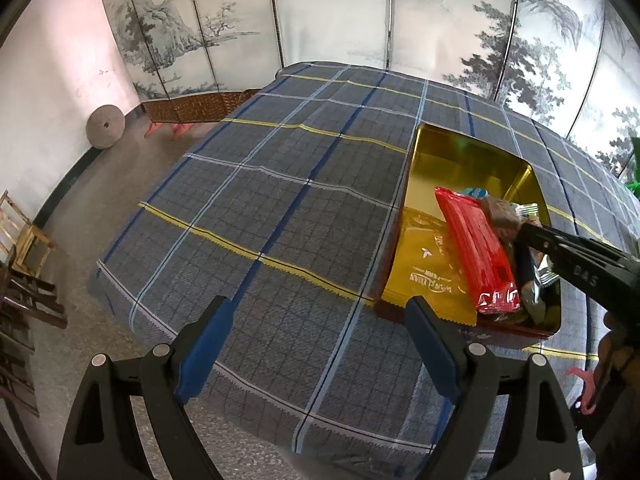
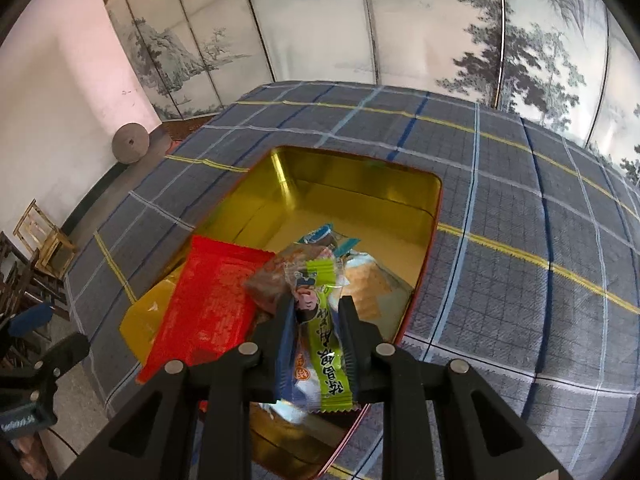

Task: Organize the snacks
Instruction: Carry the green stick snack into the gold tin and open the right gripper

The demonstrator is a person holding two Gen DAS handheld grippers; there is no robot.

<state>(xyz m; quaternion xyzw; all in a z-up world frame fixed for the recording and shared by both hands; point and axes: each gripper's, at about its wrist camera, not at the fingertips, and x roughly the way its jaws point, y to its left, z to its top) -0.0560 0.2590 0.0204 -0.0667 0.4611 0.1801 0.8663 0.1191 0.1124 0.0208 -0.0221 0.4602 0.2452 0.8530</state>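
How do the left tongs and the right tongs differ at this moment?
The left tongs stand wide open and hold nothing; the right tongs are shut on a green snack packet. The left tongs hover over the checked cloth, the right tongs over the gold tin. Both have black arms.

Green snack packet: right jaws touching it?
Touching. The right wrist view shows the right gripper with both jaws pressed against the sides of the green snack packet, above the gold tin.

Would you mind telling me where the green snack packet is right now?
In the right wrist view, the green packet is clamped in the right gripper, over the near end of the gold tin, just right of the red packet.
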